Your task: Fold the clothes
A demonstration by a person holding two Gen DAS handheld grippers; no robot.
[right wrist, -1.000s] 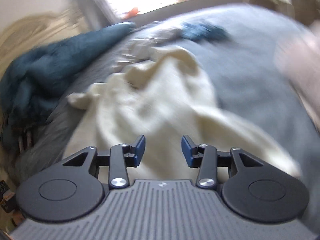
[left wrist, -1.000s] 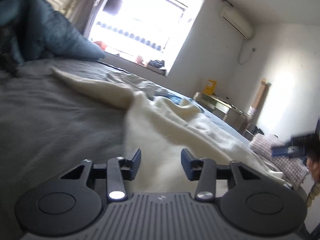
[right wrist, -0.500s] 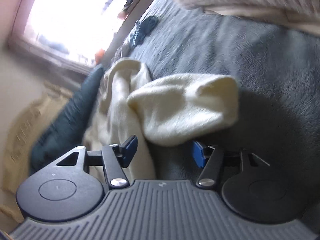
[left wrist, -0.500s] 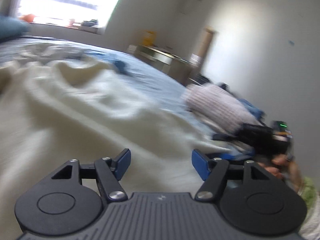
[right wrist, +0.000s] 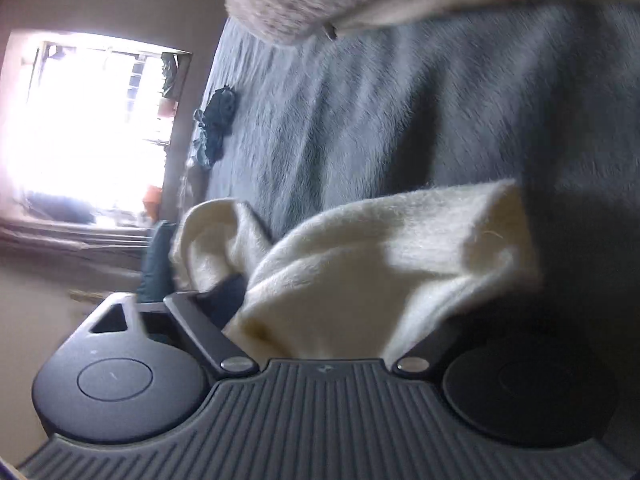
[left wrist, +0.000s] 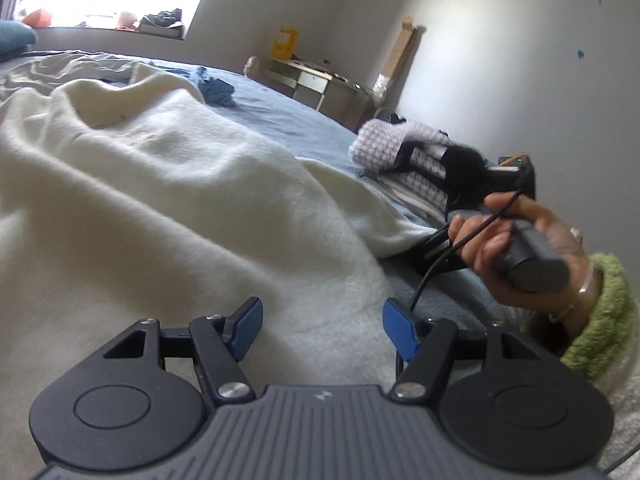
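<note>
Daylit bedroom's grey bed [left wrist: 304, 124] is carrying a cream fleece garment [left wrist: 168, 184], soft, light and likely floppy, best pinched at its near-edge hem, where the left gripper [left wrist: 322, 326] is closing empty jaws while the right gripper [right wrist: 320, 344] is spreading around a fold.

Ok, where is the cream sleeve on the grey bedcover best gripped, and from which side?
Probably at the cuff of the cream sleeve, coming low from the bare grey bedcover beyond it: that end lies free and flattened, while the other runs into the bunched body.
</note>
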